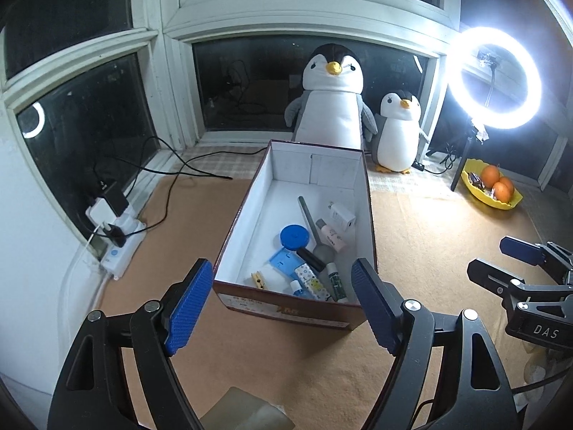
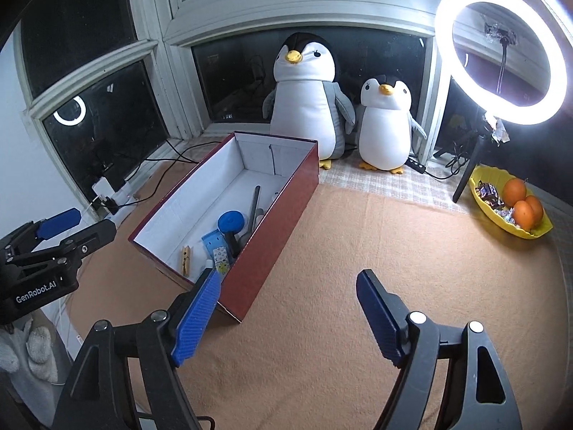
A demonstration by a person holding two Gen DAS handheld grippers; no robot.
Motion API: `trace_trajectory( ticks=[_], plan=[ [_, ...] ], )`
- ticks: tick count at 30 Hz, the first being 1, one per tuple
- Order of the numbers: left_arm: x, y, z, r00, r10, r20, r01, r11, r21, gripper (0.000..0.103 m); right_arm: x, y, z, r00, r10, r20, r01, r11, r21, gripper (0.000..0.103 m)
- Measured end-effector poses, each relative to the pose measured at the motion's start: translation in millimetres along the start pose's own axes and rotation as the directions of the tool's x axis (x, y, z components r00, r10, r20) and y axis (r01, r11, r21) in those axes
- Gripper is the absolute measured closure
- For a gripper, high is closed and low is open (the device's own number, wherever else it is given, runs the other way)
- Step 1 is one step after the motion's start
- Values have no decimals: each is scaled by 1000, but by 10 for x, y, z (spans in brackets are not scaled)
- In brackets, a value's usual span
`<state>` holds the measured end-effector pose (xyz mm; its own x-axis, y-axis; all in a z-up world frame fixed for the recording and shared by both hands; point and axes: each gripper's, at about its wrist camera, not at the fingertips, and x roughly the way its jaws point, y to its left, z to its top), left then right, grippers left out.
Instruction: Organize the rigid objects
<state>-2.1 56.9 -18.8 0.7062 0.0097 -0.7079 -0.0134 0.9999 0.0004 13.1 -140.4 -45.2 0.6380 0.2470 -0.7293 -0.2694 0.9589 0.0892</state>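
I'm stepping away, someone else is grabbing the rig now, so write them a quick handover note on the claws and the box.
Left claw: open, empty, in front of the box's near end.
Right claw: open, empty, over the orange mat beside the box.
Box: holds the blue disc, clothespin, white charger, tubes and more.
Done: no loose items visible on the mat.
Left: probably nothing; check outside these views.

The left gripper [image 1: 279,308] hangs with fingers [image 1: 188,306] spread wide and nothing between them, just before the near end of an open box [image 1: 369,211]. Inside lie a blue disc [image 1: 294,237], a clothespin [image 1: 258,280], a white charger [image 1: 342,216] and small bottles. Two plush penguins [image 1: 331,96] stand behind. The right gripper [image 1: 508,261] shows at the right edge, near a yellow fruit bowl [image 1: 476,193].
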Motion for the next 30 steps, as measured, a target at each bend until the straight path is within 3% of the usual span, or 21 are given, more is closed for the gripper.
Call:
trace_trajectory(
  ticks=[30],
  plan=[
    [-11,-71,6,1000,-8,-1,8,1000,13,23,-1,-90,-20,1000,-28,-13,29,999,14,27]
  ],
)
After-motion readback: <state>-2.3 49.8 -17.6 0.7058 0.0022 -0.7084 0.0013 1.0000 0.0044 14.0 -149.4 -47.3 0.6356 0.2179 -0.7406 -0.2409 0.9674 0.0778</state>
